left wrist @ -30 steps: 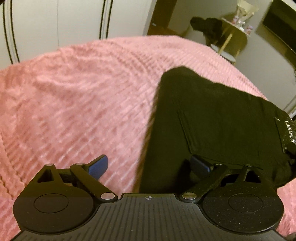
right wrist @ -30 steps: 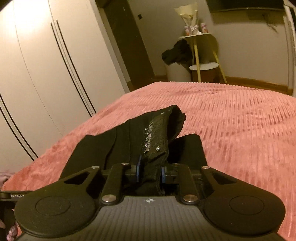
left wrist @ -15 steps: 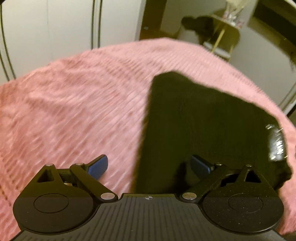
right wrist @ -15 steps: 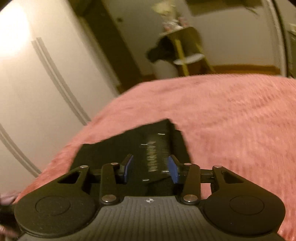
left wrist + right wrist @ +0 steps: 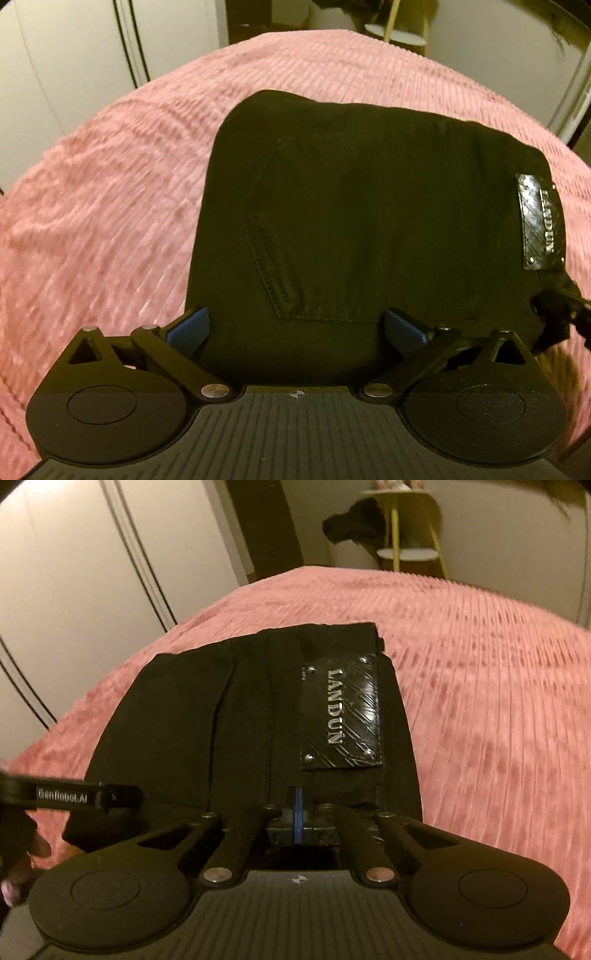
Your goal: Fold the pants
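Black pants (image 5: 369, 221) lie folded into a flat block on the pink ribbed bedspread (image 5: 110, 221). A back pocket faces up, and a shiny leather label (image 5: 539, 221) sits at the right end. My left gripper (image 5: 295, 325) hovers open above the pants' near edge, its blue pads (image 5: 188, 325) wide apart and off the cloth. In the right wrist view the pants (image 5: 240, 720) and label (image 5: 341, 714) lie just ahead. My right gripper (image 5: 298, 806) is shut at the near edge by the waistband, pads together with no cloth seen between them. The left gripper's body (image 5: 74, 797) shows at left.
The bedspread (image 5: 498, 701) stretches wide to the right of the pants. White wardrobe doors (image 5: 74, 590) stand along the left. Beyond the bed's far end are a yellow-legged side table (image 5: 410, 554) and a dark heap of cloth (image 5: 354, 524). A person's hand (image 5: 22, 849) is at lower left.
The right gripper let go of the lifted waistband, which now lies flat, and its jaws closed empty. The left gripper slid sideways so the pants sit centred between its open fingers.
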A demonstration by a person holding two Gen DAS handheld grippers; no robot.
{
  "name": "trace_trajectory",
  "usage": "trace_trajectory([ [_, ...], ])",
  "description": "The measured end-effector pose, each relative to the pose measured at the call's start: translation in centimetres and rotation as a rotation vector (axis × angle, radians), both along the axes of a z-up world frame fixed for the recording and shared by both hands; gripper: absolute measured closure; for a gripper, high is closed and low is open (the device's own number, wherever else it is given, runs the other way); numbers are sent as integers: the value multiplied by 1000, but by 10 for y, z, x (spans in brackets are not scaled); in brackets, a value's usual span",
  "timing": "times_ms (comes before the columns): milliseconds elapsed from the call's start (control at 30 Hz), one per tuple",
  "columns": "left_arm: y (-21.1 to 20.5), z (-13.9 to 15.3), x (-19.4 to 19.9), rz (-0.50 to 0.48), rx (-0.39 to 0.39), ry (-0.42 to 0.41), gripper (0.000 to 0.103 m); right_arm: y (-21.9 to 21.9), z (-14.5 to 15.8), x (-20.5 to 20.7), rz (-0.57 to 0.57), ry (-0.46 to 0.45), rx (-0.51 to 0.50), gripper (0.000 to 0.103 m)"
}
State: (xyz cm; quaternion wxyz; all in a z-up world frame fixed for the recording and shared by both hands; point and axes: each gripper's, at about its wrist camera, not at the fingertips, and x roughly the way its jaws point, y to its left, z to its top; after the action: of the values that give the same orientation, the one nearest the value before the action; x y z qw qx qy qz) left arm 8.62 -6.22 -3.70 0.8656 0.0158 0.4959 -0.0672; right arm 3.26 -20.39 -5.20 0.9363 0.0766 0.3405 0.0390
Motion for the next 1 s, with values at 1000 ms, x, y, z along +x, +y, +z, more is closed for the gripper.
trace_trajectory([
  [1000, -3, -6, 108, 185, -26, -202, 0, 26, 1, 107, 12, -57, -325, 103],
])
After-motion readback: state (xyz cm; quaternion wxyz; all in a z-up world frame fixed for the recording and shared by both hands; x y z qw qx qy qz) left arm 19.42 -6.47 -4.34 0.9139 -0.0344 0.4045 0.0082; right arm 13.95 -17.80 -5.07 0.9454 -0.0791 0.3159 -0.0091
